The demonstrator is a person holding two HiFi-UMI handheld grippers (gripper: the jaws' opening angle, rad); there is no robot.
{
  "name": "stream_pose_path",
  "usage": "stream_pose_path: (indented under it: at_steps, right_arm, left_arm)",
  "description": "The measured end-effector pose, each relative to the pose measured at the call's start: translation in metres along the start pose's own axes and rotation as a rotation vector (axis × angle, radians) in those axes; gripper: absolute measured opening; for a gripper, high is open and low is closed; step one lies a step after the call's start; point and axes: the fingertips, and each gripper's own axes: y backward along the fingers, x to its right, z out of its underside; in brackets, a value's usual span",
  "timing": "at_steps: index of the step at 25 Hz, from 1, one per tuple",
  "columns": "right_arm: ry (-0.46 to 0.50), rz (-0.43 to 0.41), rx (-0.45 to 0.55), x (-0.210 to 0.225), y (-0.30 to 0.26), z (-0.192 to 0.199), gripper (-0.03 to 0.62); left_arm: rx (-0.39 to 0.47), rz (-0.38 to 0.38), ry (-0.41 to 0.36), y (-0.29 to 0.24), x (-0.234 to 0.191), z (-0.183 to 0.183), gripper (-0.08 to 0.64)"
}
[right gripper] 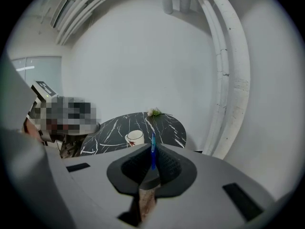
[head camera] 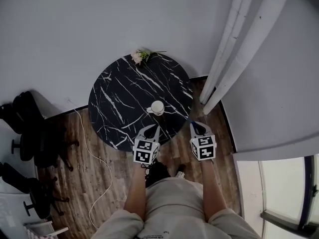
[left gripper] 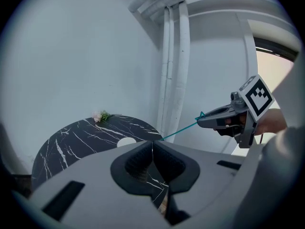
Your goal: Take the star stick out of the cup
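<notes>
One star stick [left gripper: 181, 128] apparently clamped in right gripper [right gripper: 152, 150].

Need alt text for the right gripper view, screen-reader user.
The right hand-held gripper is shut on a thin blue stick standing upright between its jaws. Beyond it, a round black marble table holds a white cup and a flower sprig at its far edge; white pipes run up the wall at right.

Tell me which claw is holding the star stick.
The right claw: the blue star stick is pinched between its jaws, clear of the cup. The left claw is shut on nothing.
</notes>
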Motion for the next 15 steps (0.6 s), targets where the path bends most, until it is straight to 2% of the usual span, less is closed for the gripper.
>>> stream_pose_path:
  at_steps: [7,15]
  right_arm:
    - [0.005,-0.009,0.013,0.011,0.015,-0.004,0.046]
    - [0.005,-0.044,0.011,0.007,0.018,-0.005,0.046]
  left_arm:
    - [0.031,-0.02,0.026,-0.004,0.002,-0.016,0.023]
    - [0.014,-0.024,0.003,-0.001,0.008,-0.015,0.023]
